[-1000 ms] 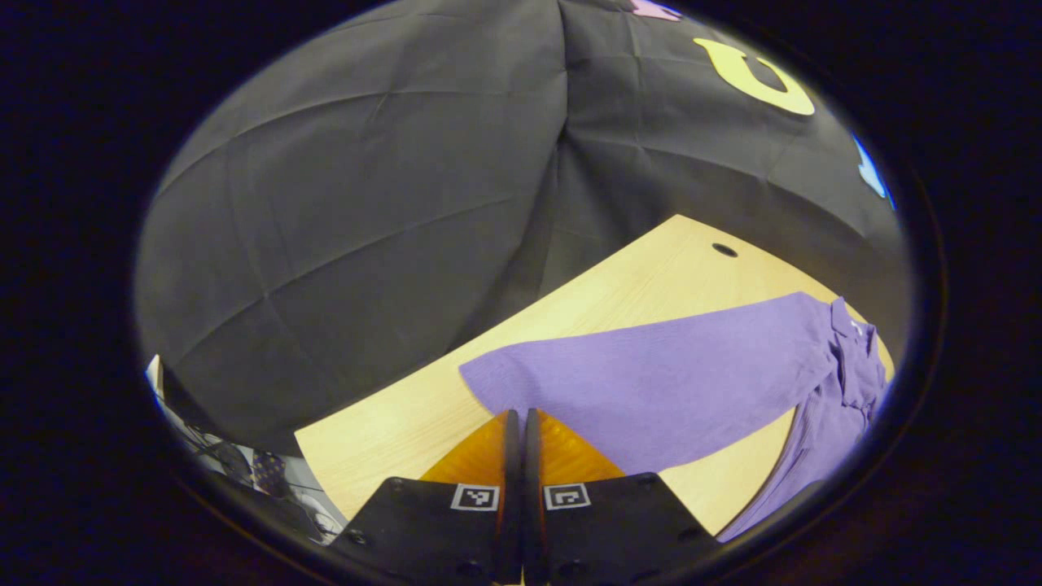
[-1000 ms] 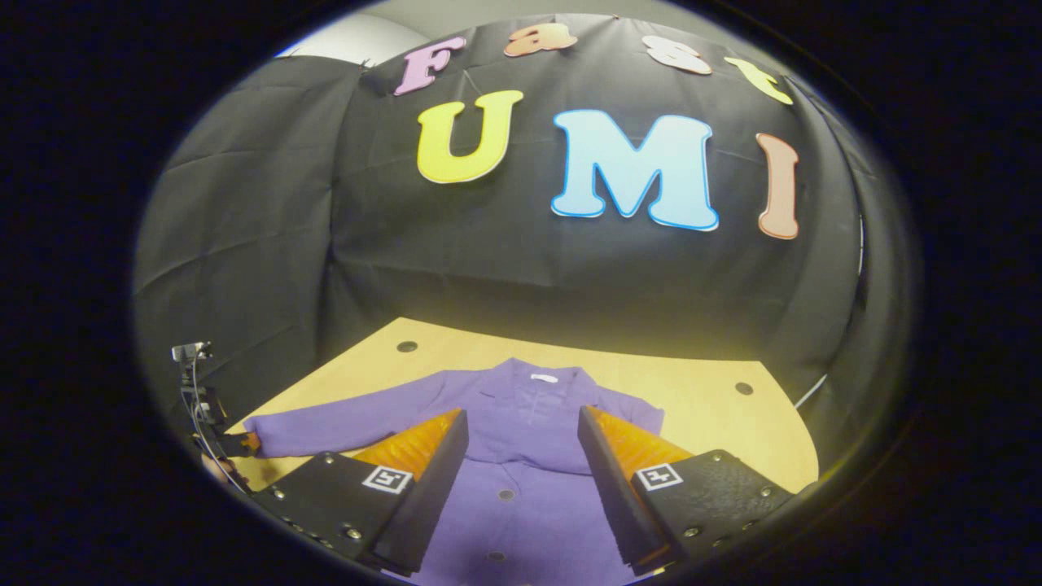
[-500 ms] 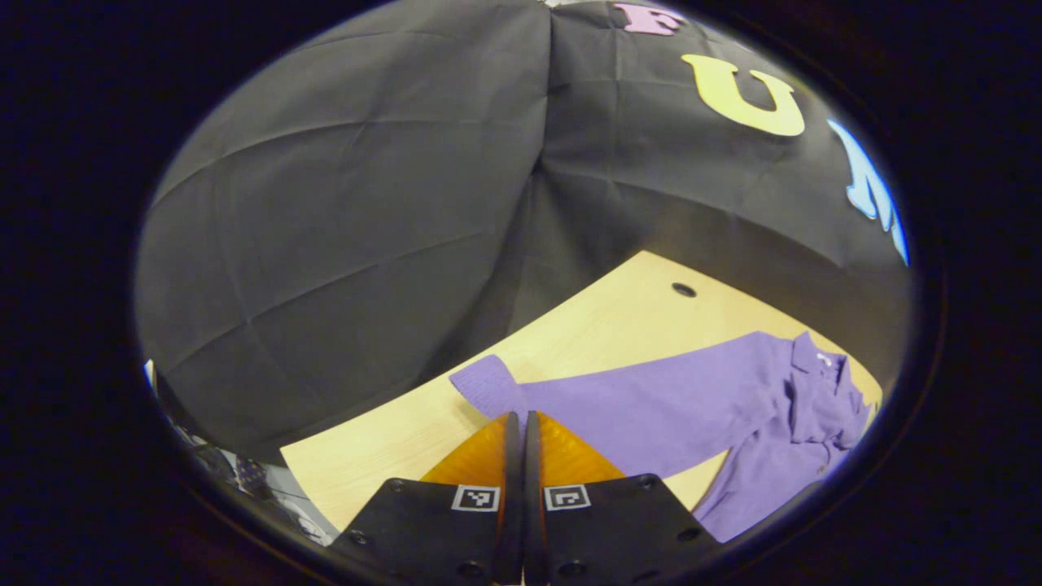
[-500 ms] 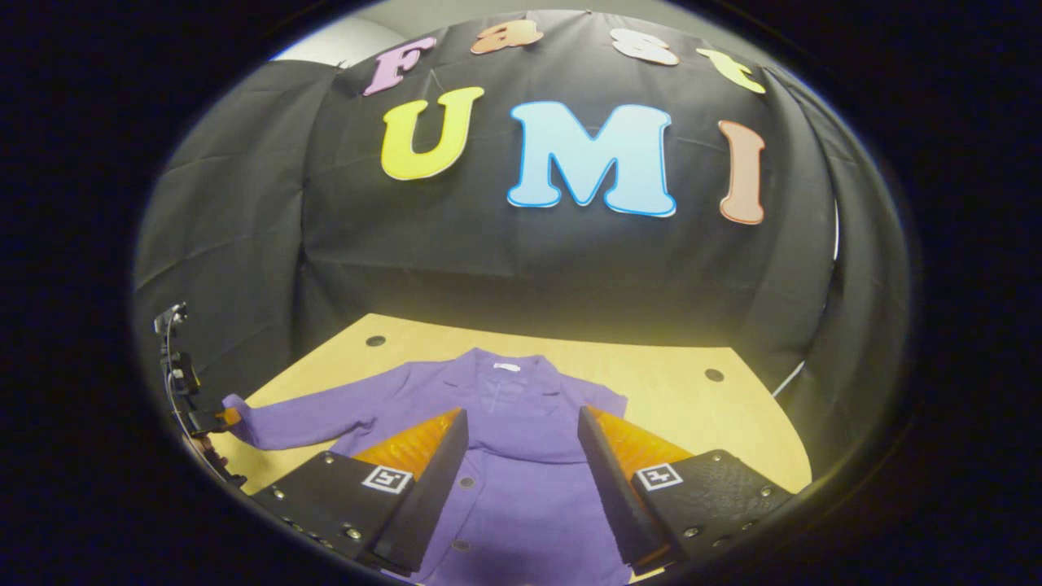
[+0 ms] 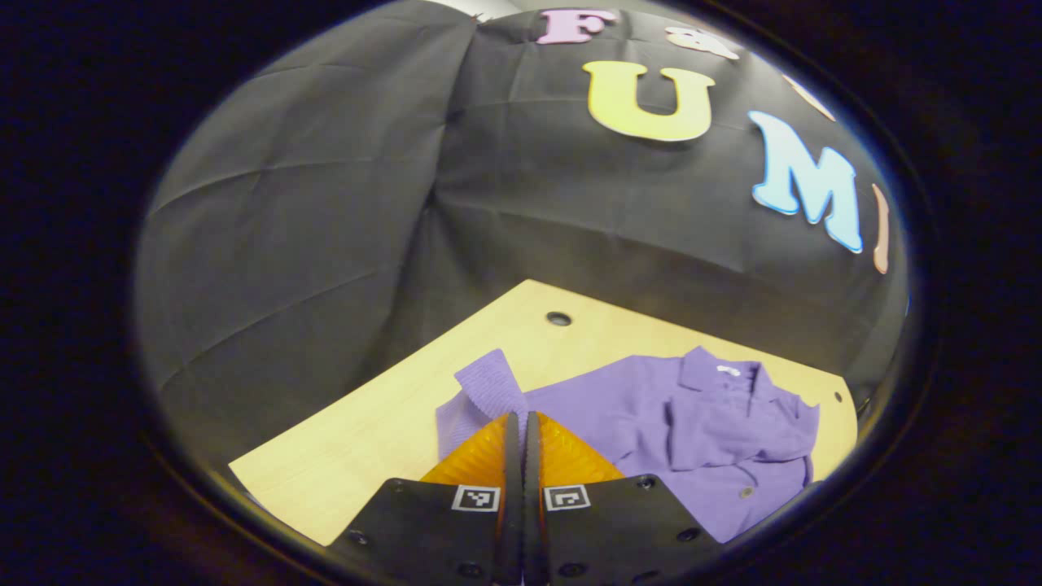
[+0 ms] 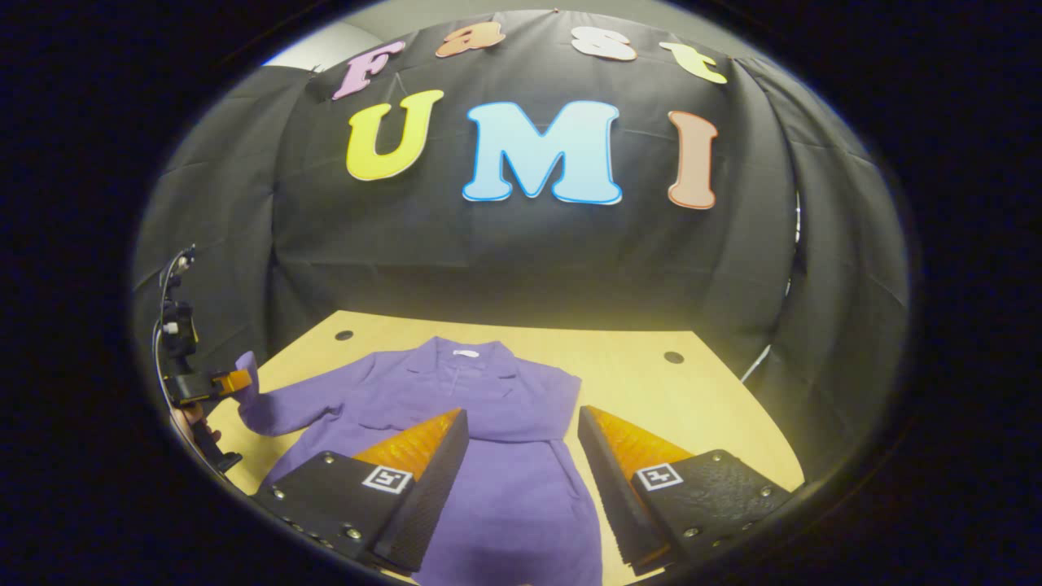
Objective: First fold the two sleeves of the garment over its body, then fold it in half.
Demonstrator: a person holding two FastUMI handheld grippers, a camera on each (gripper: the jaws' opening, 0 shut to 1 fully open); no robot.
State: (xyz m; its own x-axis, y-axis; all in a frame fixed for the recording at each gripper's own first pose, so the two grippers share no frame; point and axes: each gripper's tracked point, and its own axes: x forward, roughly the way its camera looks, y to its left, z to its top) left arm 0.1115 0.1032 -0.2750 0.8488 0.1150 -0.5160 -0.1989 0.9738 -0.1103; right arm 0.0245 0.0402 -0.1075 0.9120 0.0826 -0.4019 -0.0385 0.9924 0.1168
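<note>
The purple garment [image 6: 488,423] lay flat on the light wooden table [image 6: 651,391], its collar toward the booth wall and its buttoned front facing up. One sleeve [image 5: 488,391] was lifted off the table and bent back toward the body, with its ribbed cuff standing up. The left gripper [image 5: 521,423] had its two fingers pressed together on this sleeve, just under the cuff; in the right gripper view it [image 6: 232,381] showed at the far left, holding the cuff in the air. Compared with one second ago, the sleeve was no more stretched straight out over the table: it was pulled inward and raised, and more of the garment's body came into the left gripper view. The right gripper [image 6: 521,431] hung above the lower body of the garment with its fingers wide apart, holding nothing. A small white label [image 5: 727,370] sat inside the collar, too small to read.
</note>
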